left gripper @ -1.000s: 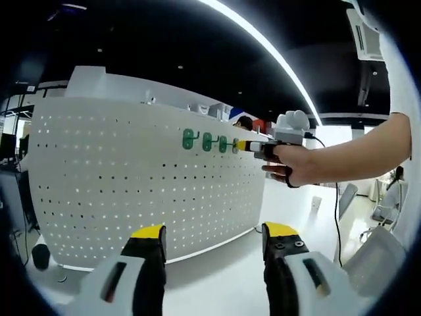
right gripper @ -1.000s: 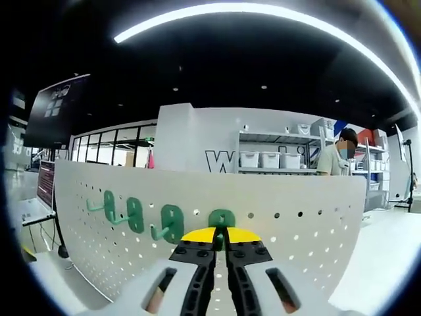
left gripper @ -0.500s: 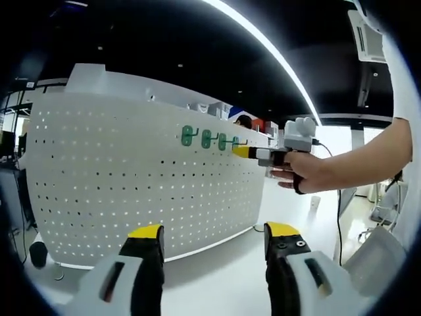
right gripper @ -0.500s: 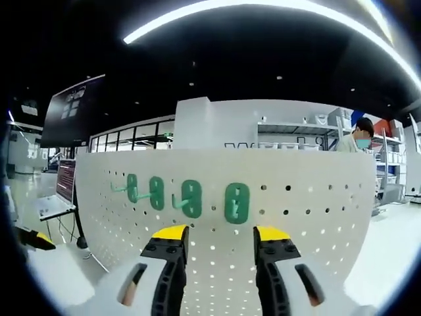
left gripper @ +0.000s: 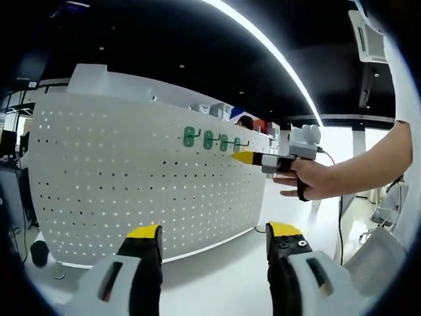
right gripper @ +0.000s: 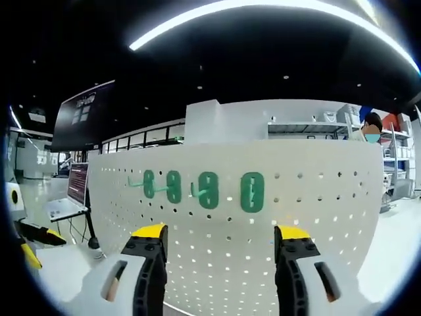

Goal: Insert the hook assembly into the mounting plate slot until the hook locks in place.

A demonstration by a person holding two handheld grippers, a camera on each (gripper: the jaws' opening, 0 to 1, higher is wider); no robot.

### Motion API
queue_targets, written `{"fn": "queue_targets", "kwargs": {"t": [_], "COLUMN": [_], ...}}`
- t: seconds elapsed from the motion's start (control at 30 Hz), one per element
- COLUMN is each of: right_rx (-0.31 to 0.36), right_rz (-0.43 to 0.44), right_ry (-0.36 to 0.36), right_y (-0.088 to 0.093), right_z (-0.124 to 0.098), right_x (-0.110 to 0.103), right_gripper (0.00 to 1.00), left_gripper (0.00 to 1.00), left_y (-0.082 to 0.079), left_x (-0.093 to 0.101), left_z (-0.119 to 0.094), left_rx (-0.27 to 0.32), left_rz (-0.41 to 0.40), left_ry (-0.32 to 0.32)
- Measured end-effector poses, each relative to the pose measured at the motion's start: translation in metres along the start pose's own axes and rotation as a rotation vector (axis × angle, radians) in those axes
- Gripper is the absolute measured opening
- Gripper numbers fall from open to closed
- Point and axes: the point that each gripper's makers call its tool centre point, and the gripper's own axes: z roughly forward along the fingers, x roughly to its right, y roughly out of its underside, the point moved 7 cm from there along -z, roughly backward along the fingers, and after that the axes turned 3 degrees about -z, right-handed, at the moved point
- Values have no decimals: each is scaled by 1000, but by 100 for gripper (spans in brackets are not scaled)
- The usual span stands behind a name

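We see one white pegboard (right gripper: 230,230) standing on the table (left gripper: 223,276), four green hooks (right gripper: 252,191) in a row near its top edge. Our left claw (left gripper: 214,237) and right claw (right gripper: 220,240) both gape apart, holding nothing.

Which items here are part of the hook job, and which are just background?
Job:
- green hooks in a row on the board
- white pegboard
- right tool, open
- left tool, open

Background:
- laptop at the left
- shelving with bins behind the board
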Motion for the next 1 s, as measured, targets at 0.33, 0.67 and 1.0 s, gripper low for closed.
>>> {"fn": "queue_targets", "kwargs": {"t": [0.33, 0.67, 1.0], "right_rx": [32, 39, 45], "right_rz": [4, -12, -5], "right_ry": [-44, -80, -75], "right_y": [2, 8, 8], "right_z": [-18, -38, -63], "right_x": [-2, -6, -2], "right_gripper": [61, 63, 63], "left_gripper": [66, 66, 66], "left_y": [-6, -9, -8], "left_x": [-3, -7, -7], "left_z": [1, 1, 0], "left_rx": [15, 21, 17], "left_rz": [6, 11, 13], "left_ry": [-6, -14, -12]}}
